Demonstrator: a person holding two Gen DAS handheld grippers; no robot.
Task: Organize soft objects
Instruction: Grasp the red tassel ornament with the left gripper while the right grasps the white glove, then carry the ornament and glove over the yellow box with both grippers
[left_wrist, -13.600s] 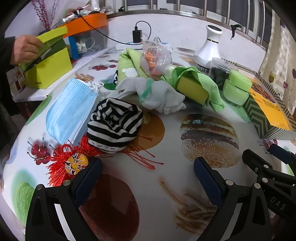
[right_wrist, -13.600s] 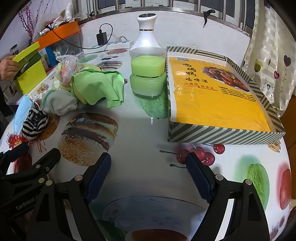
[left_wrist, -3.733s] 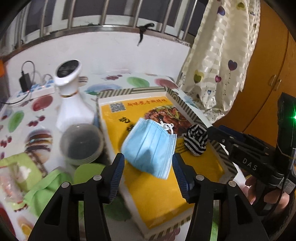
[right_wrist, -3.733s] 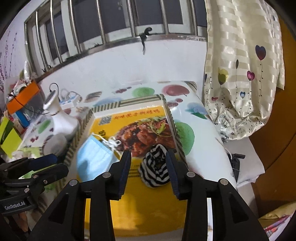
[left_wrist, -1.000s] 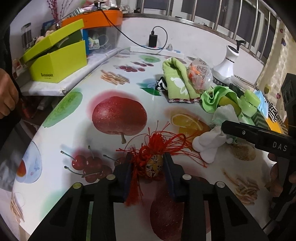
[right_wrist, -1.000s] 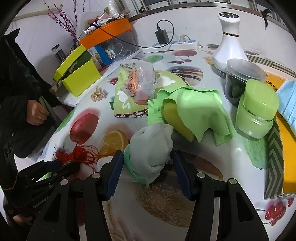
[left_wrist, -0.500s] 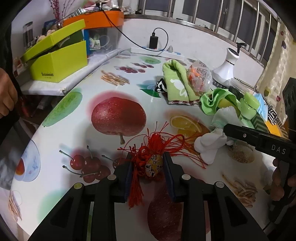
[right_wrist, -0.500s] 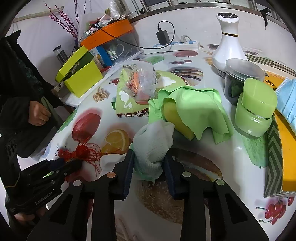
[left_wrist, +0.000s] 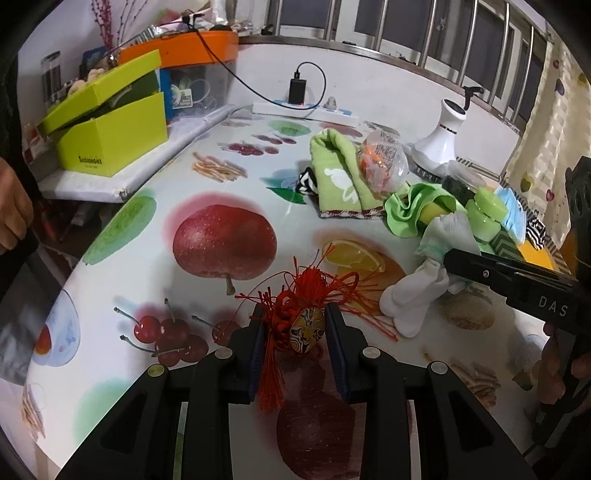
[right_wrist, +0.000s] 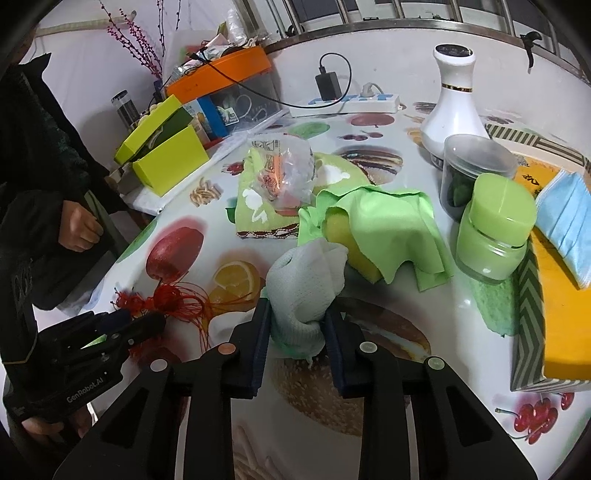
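Note:
My left gripper (left_wrist: 295, 325) is shut on a red tassel ornament (left_wrist: 301, 310) with a painted mask face, lifted a little off the fruit-print table (left_wrist: 221, 192). My right gripper (right_wrist: 297, 317) is shut on a white glove (right_wrist: 306, 280) with a green cuff; the glove also shows in the left wrist view (left_wrist: 424, 284). A green cloth (right_wrist: 384, 229) covers a yellow sponge (right_wrist: 343, 236). A green towel (left_wrist: 340, 181) lies behind. A blue face mask (right_wrist: 565, 221) and a striped fabric piece (left_wrist: 535, 232) lie on the yellow box (right_wrist: 557, 317).
A green jar (right_wrist: 495, 236), a dark-filled clear jar (right_wrist: 472, 170), a white vase-shaped device (right_wrist: 454, 107) and a clear plastic bag (right_wrist: 284, 170) stand near the cloths. A lime box (left_wrist: 107, 140), an orange-lidded bin (left_wrist: 192, 74) and a power strip (left_wrist: 306, 109) are at the back left. A person's hand (right_wrist: 79, 229) is at the left.
Both grippers have closed tighter on their objects. The left one has raised the tassel slightly. The right one has gathered the white glove up off the table.

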